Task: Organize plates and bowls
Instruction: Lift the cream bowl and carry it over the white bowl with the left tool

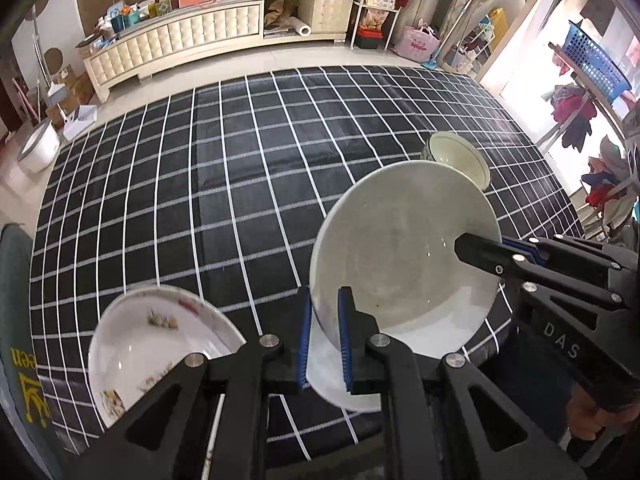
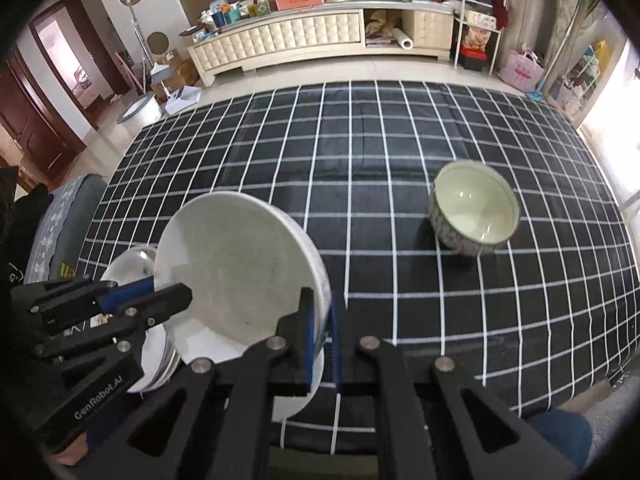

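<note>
A large white bowl [image 1: 400, 248] hangs tilted over the black checked tablecloth, held from both sides. My left gripper [image 1: 324, 304] is shut on its near-left rim, and my right gripper [image 2: 320, 312] is shut on the opposite rim. In the left wrist view the right gripper [image 1: 476, 250] reaches in from the right. In the right wrist view the left gripper [image 2: 168, 296] comes in from the left onto the bowl [image 2: 240, 272]. A plain white plate [image 1: 332, 380] lies under the bowl. A flower-patterned plate [image 1: 160, 344] lies to the left. A small patterned bowl [image 2: 474, 212] stands upright farther right.
The checked tablecloth [image 2: 360, 160] stretches wide behind the dishes. The patterned plate seems to top a small stack of plates [image 2: 160, 360] near the front left edge. A padded chair [image 2: 60, 216] stands at the left. A long cabinet [image 2: 300, 36] lines the far wall.
</note>
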Tool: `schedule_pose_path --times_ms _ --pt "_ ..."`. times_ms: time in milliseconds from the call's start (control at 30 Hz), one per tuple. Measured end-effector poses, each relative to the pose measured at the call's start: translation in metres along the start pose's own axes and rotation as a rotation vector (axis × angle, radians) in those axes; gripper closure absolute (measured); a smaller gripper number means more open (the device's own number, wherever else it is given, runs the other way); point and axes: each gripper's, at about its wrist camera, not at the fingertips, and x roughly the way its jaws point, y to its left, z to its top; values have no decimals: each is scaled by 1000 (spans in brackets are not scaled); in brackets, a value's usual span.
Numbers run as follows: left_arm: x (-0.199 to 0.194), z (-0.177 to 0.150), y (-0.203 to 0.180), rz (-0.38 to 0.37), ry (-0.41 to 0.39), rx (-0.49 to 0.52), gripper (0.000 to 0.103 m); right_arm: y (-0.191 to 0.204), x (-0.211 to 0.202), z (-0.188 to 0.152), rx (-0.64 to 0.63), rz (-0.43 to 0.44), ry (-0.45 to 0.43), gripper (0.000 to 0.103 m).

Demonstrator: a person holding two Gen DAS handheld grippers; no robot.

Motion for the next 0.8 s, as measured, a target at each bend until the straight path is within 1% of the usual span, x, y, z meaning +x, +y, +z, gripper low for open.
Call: schedule_pose_path --times_ms 200,367,467,600,800 --pt "0 -22 4 -2 31 -22 92 3 5 -18 28 24 43 93" --pt "1 -31 5 -3 45 -23 92 1 13 -32 54 49 84 93" --pt "6 -36 5 0 70 -26 92 2 17 -40 66 59 105 93" --pt "11 -47 4 4 85 -25 92 4 20 -44 74 50 128 93" --pt "17 -51 5 5 103 -37 92 3 29 -47 92 63 164 93"
